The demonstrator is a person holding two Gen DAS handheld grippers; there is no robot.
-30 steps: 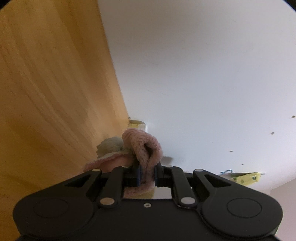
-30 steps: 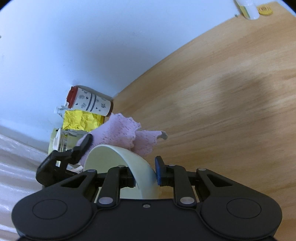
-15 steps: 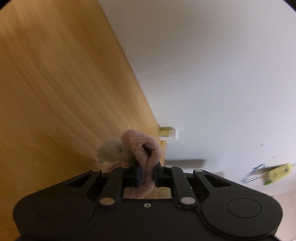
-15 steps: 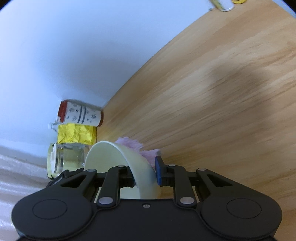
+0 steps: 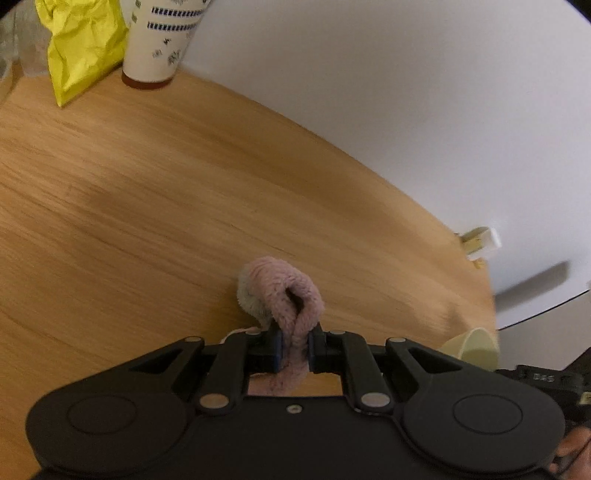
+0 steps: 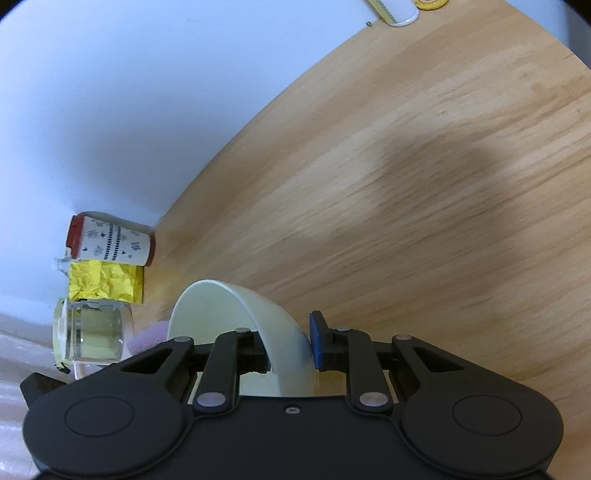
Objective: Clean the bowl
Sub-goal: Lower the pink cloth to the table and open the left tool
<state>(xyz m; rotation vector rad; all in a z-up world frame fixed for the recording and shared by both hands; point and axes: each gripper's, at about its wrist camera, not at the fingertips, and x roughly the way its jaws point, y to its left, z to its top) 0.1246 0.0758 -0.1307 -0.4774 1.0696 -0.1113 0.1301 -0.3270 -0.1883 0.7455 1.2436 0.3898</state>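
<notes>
My left gripper (image 5: 294, 349) is shut on a fuzzy pink cloth (image 5: 284, 291), folded into a loop above the wooden table (image 5: 147, 206). My right gripper (image 6: 290, 352) is shut on the wall of a pale green bowl (image 6: 236, 317), held tilted on its side above the table. The bowl's rim also shows at the lower right of the left wrist view (image 5: 471, 345). A bit of the pink cloth (image 6: 147, 334) peeks out left of the bowl in the right wrist view.
A patterned paper cup (image 6: 110, 242), a yellow crumpled bag (image 6: 105, 282) and a glass jar (image 6: 90, 330) stand by the white wall. The cup (image 5: 159, 40) and bag (image 5: 81, 40) also show top left in the left wrist view. A yellow tape (image 6: 430, 3) lies far off.
My left gripper swung round with the cloth, away from the bowl; the table, cup and bag came into its view. The cloth dropped out from behind the bowl in the right wrist view.
</notes>
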